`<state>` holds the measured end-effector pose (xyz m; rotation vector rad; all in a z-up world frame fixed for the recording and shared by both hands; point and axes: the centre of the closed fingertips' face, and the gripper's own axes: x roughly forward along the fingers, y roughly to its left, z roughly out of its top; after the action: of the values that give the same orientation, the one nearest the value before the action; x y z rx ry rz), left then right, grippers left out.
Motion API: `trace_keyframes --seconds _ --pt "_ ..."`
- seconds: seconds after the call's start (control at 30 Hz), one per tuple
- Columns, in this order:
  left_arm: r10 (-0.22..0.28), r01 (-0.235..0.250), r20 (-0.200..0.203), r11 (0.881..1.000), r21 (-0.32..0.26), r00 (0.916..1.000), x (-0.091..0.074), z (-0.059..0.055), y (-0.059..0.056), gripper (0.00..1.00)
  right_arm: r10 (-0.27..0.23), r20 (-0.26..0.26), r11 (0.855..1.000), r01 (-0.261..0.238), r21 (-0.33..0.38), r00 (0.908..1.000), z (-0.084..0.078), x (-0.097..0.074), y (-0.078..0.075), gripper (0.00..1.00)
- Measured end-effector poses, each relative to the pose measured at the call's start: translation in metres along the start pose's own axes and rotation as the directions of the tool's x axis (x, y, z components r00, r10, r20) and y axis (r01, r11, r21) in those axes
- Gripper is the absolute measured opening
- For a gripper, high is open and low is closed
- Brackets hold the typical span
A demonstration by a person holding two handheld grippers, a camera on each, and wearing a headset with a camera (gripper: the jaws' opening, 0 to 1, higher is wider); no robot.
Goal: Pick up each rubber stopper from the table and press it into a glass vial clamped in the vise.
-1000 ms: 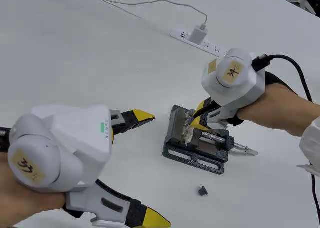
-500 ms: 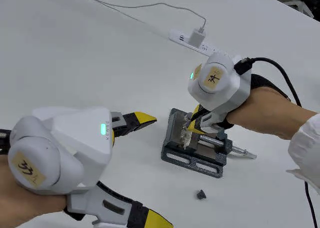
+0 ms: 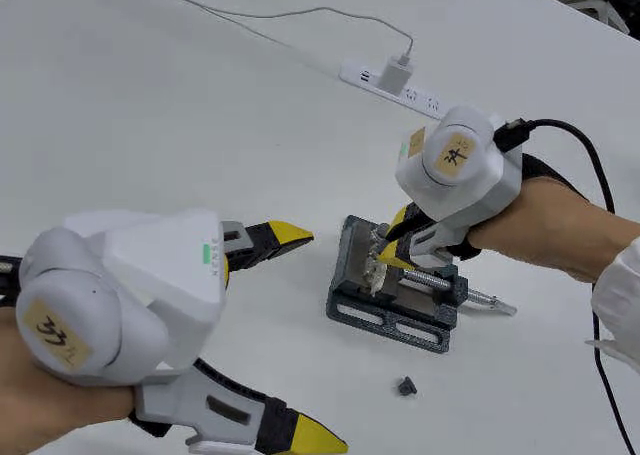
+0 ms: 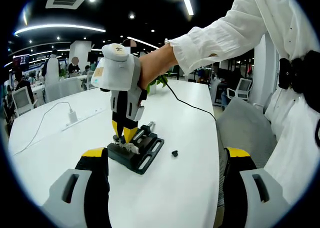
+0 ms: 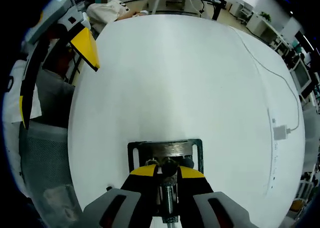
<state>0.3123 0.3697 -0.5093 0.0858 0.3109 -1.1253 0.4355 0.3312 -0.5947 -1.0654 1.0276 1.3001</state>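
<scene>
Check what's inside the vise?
Clear glass clamped in the vise. The right hand-held gripper covers its top, so whether it's plugged is hidden.

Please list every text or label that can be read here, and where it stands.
"33" (handwritten, uncertain): tan sticker on the left gripper.
Illegible handwritten mark: tan label on the right gripper.
Too small to read: small print beside the left gripper's green light.

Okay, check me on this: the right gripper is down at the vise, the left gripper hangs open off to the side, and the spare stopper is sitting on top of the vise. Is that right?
Not quite. The spare stopper lies on the table, apart from the vise, not on top of it; the head view shows this. The rest holds: the right gripper is down at the vise, and the left gripper hangs open off to the side.
</scene>
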Motion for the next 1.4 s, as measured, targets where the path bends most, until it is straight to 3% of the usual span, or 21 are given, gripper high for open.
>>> trace_keyframes --seconds 0.27,0.47,1.27,1.4 --pt "-0.002 0.002 -0.004 1.0 0.0 1.0 0.0 -0.001 -0.001 0.95 -0.01 0.071 0.999 0.007 0.048 0.9974 0.003 -0.015 -0.002 0.1" --pt "-0.007 0.007 -0.007 1.0 -0.004 1.0 0.001 -0.002 -0.002 0.94 -0.001 0.122 0.996 -0.01 0.087 0.9925 0.001 -0.019 -0.002 0.02" --pt "-0.013 0.013 -0.007 1.0 -0.013 0.9999 0.003 -0.003 0.0 0.93 0.013 0.119 0.996 -0.023 0.087 0.9929 0.006 -0.007 0.005 0.0" --pt "-0.014 0.014 -0.003 1.0 -0.016 0.9999 0.003 -0.002 0.0 0.93 0.006 0.111 0.998 -0.012 0.054 0.9938 0.006 -0.007 0.007 0.0"
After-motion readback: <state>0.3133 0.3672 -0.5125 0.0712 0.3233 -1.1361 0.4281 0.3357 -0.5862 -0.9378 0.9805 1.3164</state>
